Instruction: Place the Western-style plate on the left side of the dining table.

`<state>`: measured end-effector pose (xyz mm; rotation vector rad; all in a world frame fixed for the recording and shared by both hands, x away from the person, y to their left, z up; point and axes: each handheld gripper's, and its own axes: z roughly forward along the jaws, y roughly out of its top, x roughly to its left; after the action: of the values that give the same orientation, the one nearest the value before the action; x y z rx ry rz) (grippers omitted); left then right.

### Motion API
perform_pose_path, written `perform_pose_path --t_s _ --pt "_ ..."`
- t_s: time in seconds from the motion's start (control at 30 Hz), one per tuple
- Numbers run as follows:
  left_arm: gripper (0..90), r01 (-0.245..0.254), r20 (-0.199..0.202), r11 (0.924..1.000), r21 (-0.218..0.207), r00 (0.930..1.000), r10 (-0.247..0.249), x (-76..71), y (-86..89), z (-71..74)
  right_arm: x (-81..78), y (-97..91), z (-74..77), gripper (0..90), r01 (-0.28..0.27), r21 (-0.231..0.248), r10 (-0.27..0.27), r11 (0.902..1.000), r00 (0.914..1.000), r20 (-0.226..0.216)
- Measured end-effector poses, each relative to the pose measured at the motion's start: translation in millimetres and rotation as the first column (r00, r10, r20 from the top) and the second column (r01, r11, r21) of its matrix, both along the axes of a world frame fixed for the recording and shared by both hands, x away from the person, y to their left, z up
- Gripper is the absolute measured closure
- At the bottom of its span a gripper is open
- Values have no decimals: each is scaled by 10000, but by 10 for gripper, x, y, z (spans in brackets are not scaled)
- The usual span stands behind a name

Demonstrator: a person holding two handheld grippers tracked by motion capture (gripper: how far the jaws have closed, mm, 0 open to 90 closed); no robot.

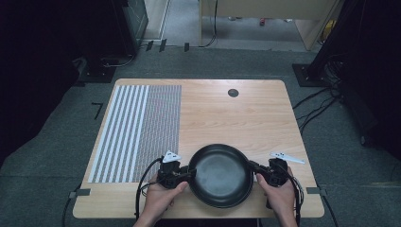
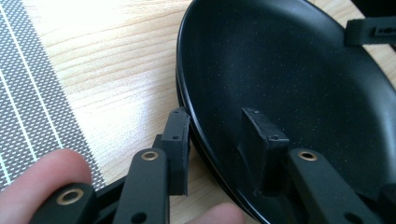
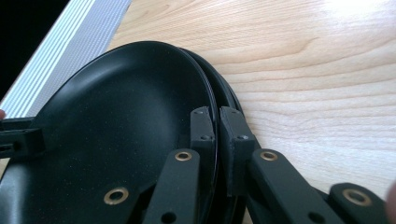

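Black pan (image 1: 220,175) sits near the desk's (image 1: 265,113) front edge. Right tool (image 3: 217,122) is pinched tight on its rim; left tool (image 2: 219,128) straddles the opposite rim, not yet clamped. Close it fully, then lift level.

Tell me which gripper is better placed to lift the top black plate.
Right. The right gripper is already shut on the top black plate's rim, while the left gripper straddles the rim with its jaws apart, not yet clamped.
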<state>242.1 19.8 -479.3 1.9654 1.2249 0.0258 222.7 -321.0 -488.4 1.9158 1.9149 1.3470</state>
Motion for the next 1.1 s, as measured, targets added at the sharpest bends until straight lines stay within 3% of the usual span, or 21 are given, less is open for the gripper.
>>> perform_pose_path --t_s 0.3,0.5,0.6,0.8,1.1 --pt "670 39 31 9999 131 10000 -39 11 50 43 11 26 -78 843 40 743 -24 9972 9998 -210" --pt "683 -66 25 10000 -24 10000 66 39 167 123 12 88 -119 841 -101 1276 149 9918 9992 -365" --pt "687 -5 28 10000 -98 10000 5 43 197 152 5 118 -128 841 -45 1275 80 9918 9996 -267" --pt "720 40 133 9996 287 9999 -44 27 187 171 5 121 -140 840 -43 1342 77 9909 9997 -247" --pt "711 59 151 9992 402 9999 -65 26 173 162 11 113 -153 832 -41 1430 88 9897 9994 -323"
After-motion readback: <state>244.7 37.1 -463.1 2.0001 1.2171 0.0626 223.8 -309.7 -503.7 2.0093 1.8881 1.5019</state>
